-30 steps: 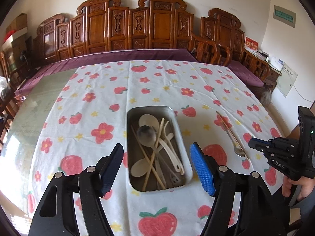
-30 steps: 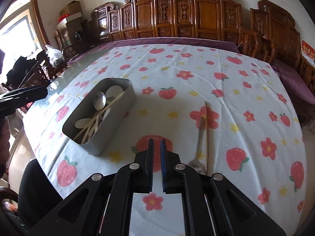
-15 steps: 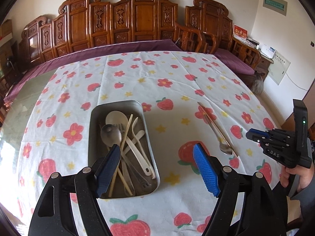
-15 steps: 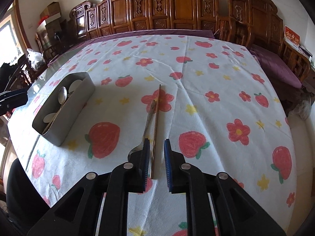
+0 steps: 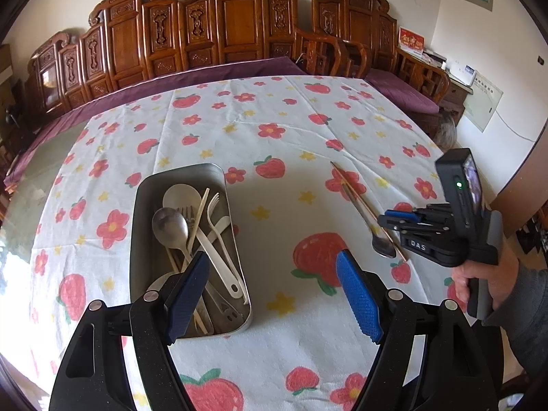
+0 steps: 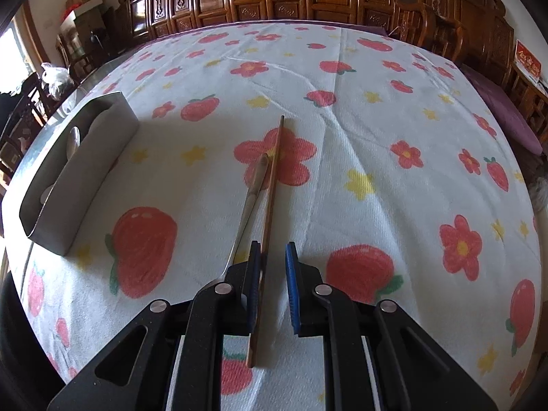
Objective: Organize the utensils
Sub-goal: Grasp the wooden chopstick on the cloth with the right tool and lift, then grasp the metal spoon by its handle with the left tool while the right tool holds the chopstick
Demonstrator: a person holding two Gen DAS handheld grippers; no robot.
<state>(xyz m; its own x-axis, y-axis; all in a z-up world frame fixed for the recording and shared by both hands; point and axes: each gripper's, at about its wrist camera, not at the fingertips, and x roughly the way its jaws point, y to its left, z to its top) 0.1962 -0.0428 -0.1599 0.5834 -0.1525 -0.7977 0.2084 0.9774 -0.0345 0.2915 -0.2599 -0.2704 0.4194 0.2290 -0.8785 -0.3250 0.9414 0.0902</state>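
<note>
A metal tray (image 5: 137, 212) holds several spoons, forks and chopsticks; it shows at the left of the right wrist view (image 6: 85, 157). A brown chopstick (image 6: 270, 191) and a metal spoon (image 6: 251, 191) lie side by side on the strawberry tablecloth (image 6: 359, 109); both also show in the left wrist view, chopstick (image 5: 356, 191), spoon (image 5: 383, 248). My right gripper (image 6: 274, 287) is open a little, low over the cloth, with the chopstick between its pads and the spoon just left of them; it also shows in the left wrist view (image 5: 385, 221). My left gripper (image 5: 274, 294) is open wide and empty above the tray's near end.
Carved wooden chairs (image 5: 236, 27) with purple cushions line the far side of the table. More chairs and a plastic bag (image 6: 54, 75) stand at the left. The table's near edge is close under both grippers.
My right gripper moved forward over the chopstick and spoon and opened from shut to a narrow gap around the chopstick. My left gripper drifted right, away from the tray.
</note>
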